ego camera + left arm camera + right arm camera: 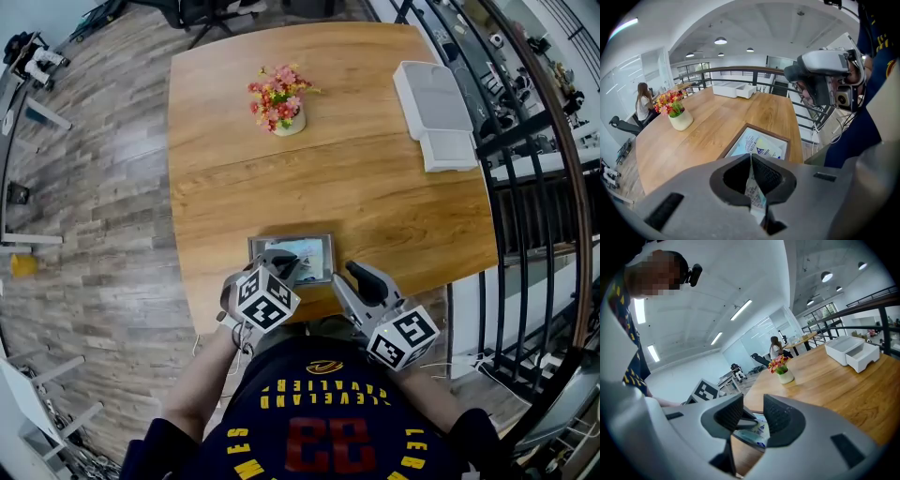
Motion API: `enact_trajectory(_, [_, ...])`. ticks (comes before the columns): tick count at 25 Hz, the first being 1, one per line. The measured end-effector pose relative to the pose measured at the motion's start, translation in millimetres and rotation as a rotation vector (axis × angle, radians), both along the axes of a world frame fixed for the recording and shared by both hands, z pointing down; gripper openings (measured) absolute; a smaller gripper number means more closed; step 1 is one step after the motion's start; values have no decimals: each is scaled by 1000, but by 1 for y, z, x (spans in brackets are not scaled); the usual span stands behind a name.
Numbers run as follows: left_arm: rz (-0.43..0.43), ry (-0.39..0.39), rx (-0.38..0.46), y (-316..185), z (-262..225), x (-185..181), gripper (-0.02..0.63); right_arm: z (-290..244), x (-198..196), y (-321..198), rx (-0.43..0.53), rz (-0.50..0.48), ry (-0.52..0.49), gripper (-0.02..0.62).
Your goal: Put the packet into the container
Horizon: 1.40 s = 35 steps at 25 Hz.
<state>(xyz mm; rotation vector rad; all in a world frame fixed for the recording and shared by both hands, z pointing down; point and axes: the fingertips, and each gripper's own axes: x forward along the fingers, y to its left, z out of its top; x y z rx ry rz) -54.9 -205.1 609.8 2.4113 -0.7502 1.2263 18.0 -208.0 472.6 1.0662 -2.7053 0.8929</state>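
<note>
A shallow brown-framed container (291, 238) lies at the near edge of the wooden table, with printed packets (307, 251) lying in it. My left gripper (284, 267) hangs over the container's left part, pointing steeply down. In the left gripper view, the left gripper (751, 157) is shut on a thin white packet (753, 190) with blue-green print, held edge-on. Beyond it lies the container (736, 140). My right gripper (356, 272) stands just right of the container. In the right gripper view, the right gripper (753, 411) is open with nothing between its pads.
A pot of flowers (279, 98) stands in the middle of the table (375, 187). Two white trays (433, 98) sit at the far right corner. A black railing (525, 187) runs along the table's right side. A person (643, 101) sits far off.
</note>
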Motion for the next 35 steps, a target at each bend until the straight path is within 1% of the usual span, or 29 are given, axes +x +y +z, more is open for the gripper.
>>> enact_trajectory(4, [9, -19, -16, 0, 11, 2, 17, 1, 1, -1, -2, 2, 0, 140])
enact_trajectory(11, [-4, -53, -34, 1, 27, -3, 18, 2, 3, -1, -8, 13, -4, 140])
enact_trajectory(22, [-6, -54, -33, -3, 30, -6, 23, -2, -2, 0, -4, 10, 1, 138])
enact_trajectory(24, [-18, -44, -22, -3, 29, -6, 42, -2, -3, 1, -2, 10, 3, 138])
enact_trajectory(27, [-33, -22, -13, -2, 28, -7, 135, -2, -4, 3, 1, 12, 3, 137])
enact_trajectory(29, [-47, 0, -8, -1, 25, -8, 169, -1, -5, 5, 0, 12, 4, 137])
enact_trajectory(31, [-67, 26, 8, -1, 18, -10, 169, -1, -6, 7, -1, 12, 3, 137])
enact_trajectory(35, [-113, 80, 64, -1, -4, -13, 169, 2, -7, 9, 4, 12, 2, 137])
